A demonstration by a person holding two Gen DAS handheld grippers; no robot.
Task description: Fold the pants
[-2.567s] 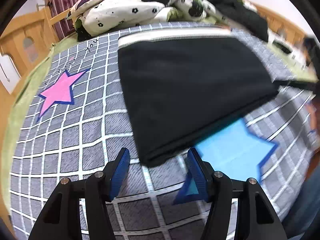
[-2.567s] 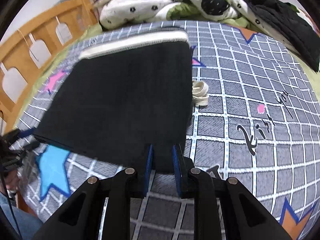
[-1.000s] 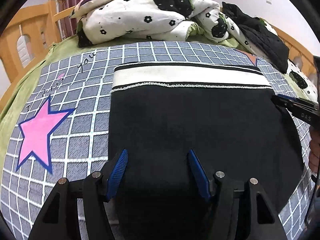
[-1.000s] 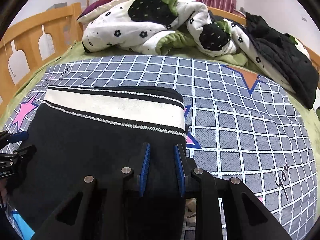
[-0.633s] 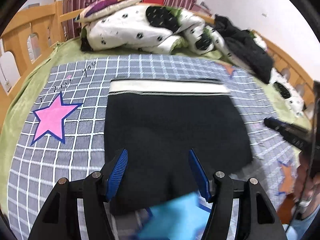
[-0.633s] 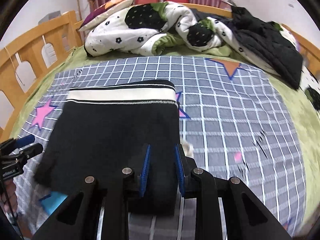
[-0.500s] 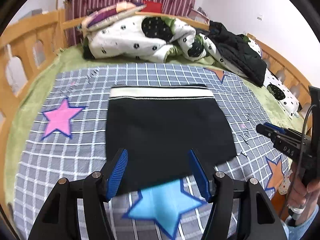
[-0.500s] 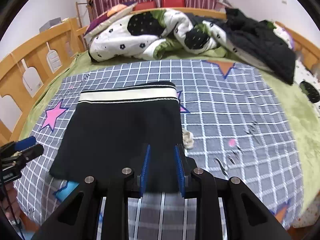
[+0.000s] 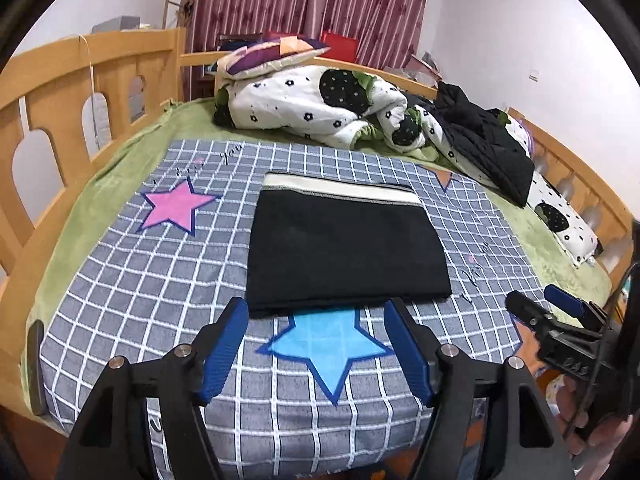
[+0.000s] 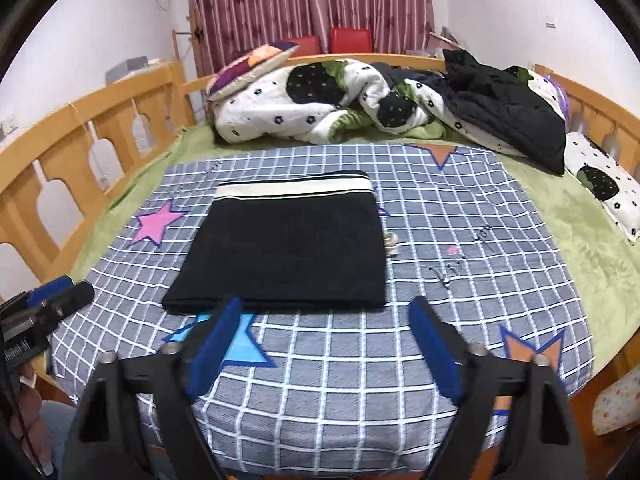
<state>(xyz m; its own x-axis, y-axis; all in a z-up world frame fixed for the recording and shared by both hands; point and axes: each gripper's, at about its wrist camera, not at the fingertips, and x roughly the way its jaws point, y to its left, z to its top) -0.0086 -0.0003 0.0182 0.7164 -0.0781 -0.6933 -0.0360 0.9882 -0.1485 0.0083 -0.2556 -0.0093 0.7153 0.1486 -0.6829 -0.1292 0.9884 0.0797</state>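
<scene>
The black pants (image 9: 344, 248) lie folded into a flat rectangle on the grey checked bedspread (image 9: 160, 280), white waistband at the far edge. They also show in the right wrist view (image 10: 288, 248). My left gripper (image 9: 320, 344) is open and empty, held back above the bed's near edge, clear of the pants. My right gripper (image 10: 326, 344) is open wide and empty, also back from the pants' near edge. The right gripper shows at the right edge of the left wrist view (image 9: 560, 320); the left gripper shows at the left edge of the right wrist view (image 10: 44, 308).
A crumpled white flowered quilt (image 9: 320, 108) and a black jacket (image 9: 484, 144) lie at the bed's far end. Wooden rails (image 9: 60, 92) run along both sides. A small white coiled object (image 10: 391, 245) lies by the pants' right edge.
Both grippers carried the pants' edge over in a fold, then pulled back toward the bed's near edge. The right gripper, shut on the fabric before, now stands open and empty.
</scene>
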